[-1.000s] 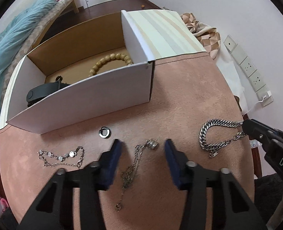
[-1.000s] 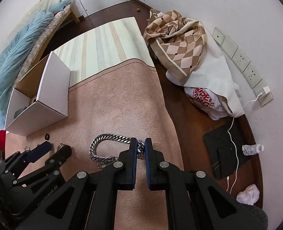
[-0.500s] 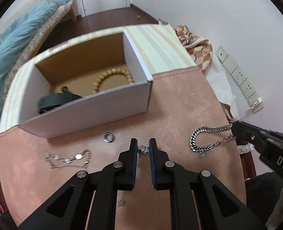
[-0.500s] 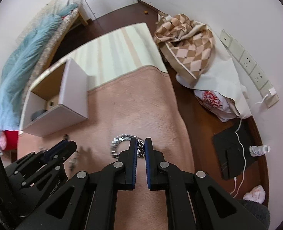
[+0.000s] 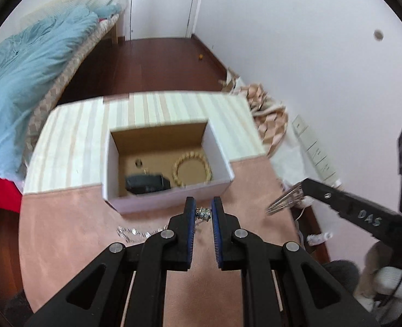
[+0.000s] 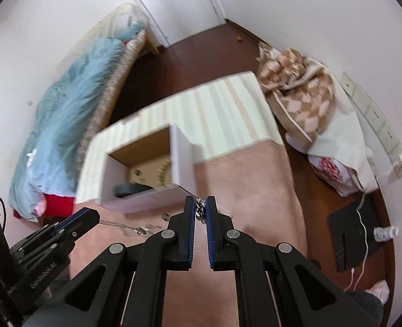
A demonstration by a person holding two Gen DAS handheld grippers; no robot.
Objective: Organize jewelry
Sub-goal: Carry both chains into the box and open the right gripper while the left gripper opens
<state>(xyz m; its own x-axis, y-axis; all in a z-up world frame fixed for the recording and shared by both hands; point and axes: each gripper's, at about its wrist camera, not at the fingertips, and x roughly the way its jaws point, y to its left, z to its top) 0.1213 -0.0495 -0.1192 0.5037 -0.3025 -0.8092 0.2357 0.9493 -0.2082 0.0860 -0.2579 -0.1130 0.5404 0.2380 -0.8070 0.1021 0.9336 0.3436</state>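
Observation:
My left gripper point(image 5: 203, 212) is shut on a thin silver necklace with a bead point(image 5: 203, 213), lifted above the pink table. My right gripper point(image 6: 200, 210) is shut on a thick silver curb chain point(image 6: 200, 212); the chain hangs from its tip in the left wrist view point(image 5: 284, 201). The open white box point(image 5: 171, 200) stands just beyond both grippers. It holds a wooden bead bracelet point(image 5: 192, 167), a black band point(image 5: 146, 183) and a small ring point(image 5: 138, 162). A thin silver chain point(image 5: 138, 233) lies on the table at the left.
The pink mat point(image 5: 72, 234) covers the near table; a striped cloth point(image 5: 72, 147) lies under the box. A small ring point(image 6: 164, 216) lies near the box front. A bed with a blue blanket point(image 5: 18, 81) stands left. A checked cloth point(image 6: 296, 95) and wall sockets are right.
Both grippers have risen from the table with their chains and moved toward the box. The left gripper closed on the thin necklace one second ago and lifted it.

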